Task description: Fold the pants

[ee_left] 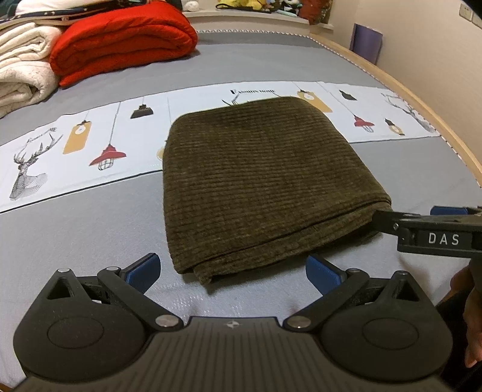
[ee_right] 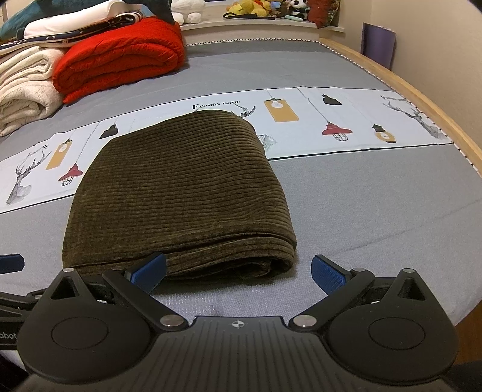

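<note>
Dark olive corduroy pants (ee_left: 259, 181) lie folded into a compact rectangle on the grey bed, partly over a white printed strip. My left gripper (ee_left: 233, 273) stands open just short of the near left corner of the fold, nothing between its blue pads. In the right wrist view the same pants (ee_right: 180, 193) show stacked layers along their near edge. My right gripper (ee_right: 239, 273) is open there, its left pad (ee_right: 150, 270) right at the near edge of the cloth. From the left wrist view its black body (ee_left: 430, 232) comes in at the pants' right corner.
A red folded quilt (ee_left: 120, 39) and cream blankets (ee_left: 21, 60) are stacked at the far left of the bed. A wooden bed edge (ee_left: 421, 105) curves along the right, near a wall. Soft toys (ee_right: 265, 7) line a shelf at the back. A hand (ee_left: 473, 316) shows at the right.
</note>
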